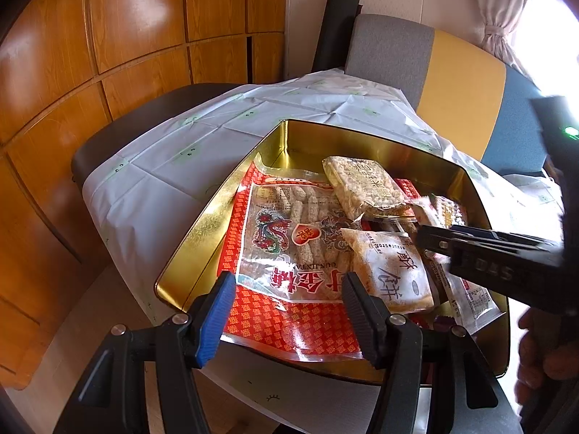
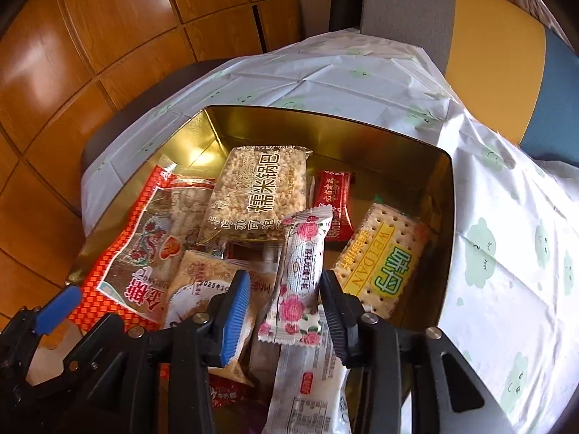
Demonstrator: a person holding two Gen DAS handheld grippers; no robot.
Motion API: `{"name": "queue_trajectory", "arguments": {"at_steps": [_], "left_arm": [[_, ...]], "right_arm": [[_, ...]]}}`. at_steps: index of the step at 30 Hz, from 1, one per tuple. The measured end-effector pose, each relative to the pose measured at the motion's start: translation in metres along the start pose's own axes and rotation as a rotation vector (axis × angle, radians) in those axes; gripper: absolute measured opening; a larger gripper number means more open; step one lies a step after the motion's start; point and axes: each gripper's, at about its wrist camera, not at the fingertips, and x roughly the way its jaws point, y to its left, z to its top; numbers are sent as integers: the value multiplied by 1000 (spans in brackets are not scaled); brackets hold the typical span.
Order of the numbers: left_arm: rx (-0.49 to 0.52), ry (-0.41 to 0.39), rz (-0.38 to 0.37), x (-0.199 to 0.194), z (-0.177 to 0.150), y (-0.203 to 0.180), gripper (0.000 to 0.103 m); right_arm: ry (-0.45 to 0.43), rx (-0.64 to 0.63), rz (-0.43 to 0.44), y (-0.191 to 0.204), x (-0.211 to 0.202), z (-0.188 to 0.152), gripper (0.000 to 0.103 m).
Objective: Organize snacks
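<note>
A gold tin (image 1: 202,231) (image 2: 398,144) on the table holds several snack packets. A big red bag of sesame sticks (image 1: 289,253) (image 2: 144,238) lies at its left. A rice-cake packet (image 1: 365,184) (image 2: 257,195), a white-and-tan packet (image 1: 391,271), a red candy (image 2: 333,202) and a cracker pack (image 2: 383,260) lie beside it. My left gripper (image 1: 286,311) is open and empty over the red bag. My right gripper (image 2: 286,311) is open, its fingers either side of a rose-printed packet (image 2: 300,275). It reaches in from the right in the left wrist view (image 1: 427,238).
A white plastic cloth with green prints (image 1: 173,166) (image 2: 506,253) covers the dark table. A grey, yellow and blue chair (image 1: 452,83) (image 2: 488,36) stands behind. Wooden cabinets (image 1: 108,36) fill the left side.
</note>
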Motion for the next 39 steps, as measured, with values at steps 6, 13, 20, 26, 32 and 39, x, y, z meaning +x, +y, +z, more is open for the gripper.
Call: {"name": "queue_trajectory", "arguments": {"at_steps": [6,13,20,26,32,39], "left_arm": [[-9,2,7,2,-1,1,62],[3,3,4,-1,-2,-2,61],[19,-13,3,-8,-3,-5,62],[34,-27,4,-14,-7,-9,63],[54,-55,-18,-24,-14,-14,64],[35,-104,-7,-39,-22,-18,72]], "right_arm": [[-59,26,8,-10,-35,-23,42],[-47,-39,-14,5,-22,-26,17],[-58,-17,20,6,-23,-26,26],[-129,2,-9,7,-46,-46,29],[-222,40,-104,5,-70,-68,32],[-276,69,-222,3,-90,-97,35]]}}
